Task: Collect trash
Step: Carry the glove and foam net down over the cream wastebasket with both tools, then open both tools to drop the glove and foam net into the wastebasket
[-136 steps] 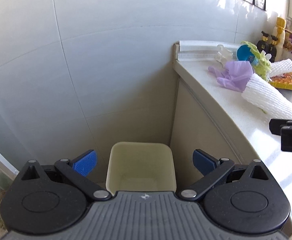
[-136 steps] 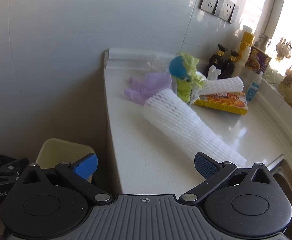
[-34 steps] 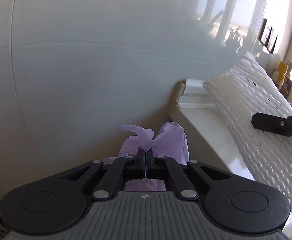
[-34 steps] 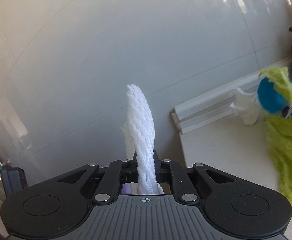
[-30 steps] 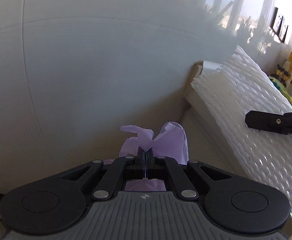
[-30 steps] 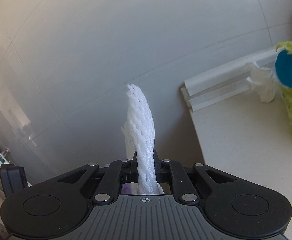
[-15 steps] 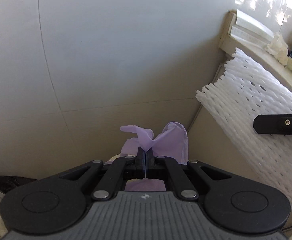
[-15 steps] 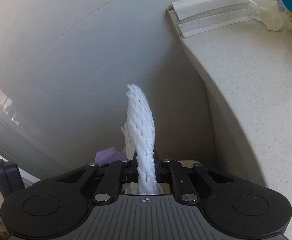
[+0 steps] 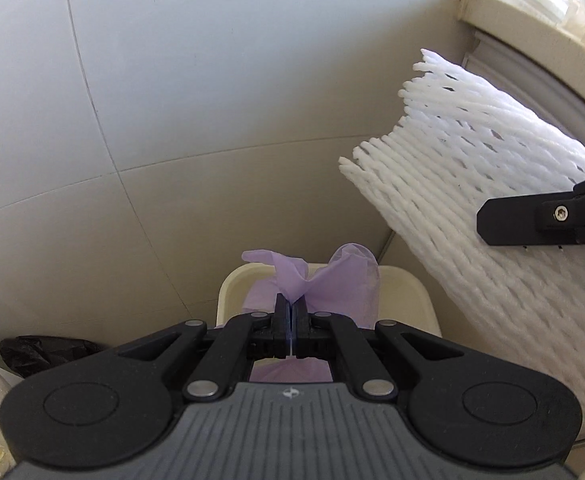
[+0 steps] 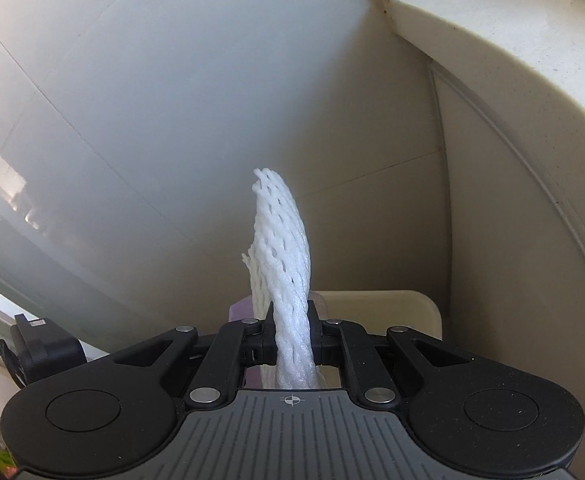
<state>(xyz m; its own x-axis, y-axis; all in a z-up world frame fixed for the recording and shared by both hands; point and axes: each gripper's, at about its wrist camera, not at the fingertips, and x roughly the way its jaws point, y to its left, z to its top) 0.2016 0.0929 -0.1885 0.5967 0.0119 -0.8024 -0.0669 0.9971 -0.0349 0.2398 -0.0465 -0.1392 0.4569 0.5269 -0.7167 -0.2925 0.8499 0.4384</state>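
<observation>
We hold the left tongs (image 9: 291, 312) clenched on the purple glove (image 9: 332, 276) and the right tongs (image 10: 291, 320) clenched on the foam net (image 10: 284, 256) above the bin (image 9: 408, 292), ready, we judge, to drop both in.

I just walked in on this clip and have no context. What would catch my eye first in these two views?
The big white foam net sleeve, pinched in the right claw, fills the right side of the left wrist view. Next is the purple plastic glove, clamped in the left claw directly above the cream trash bin by the tiled wall.
</observation>
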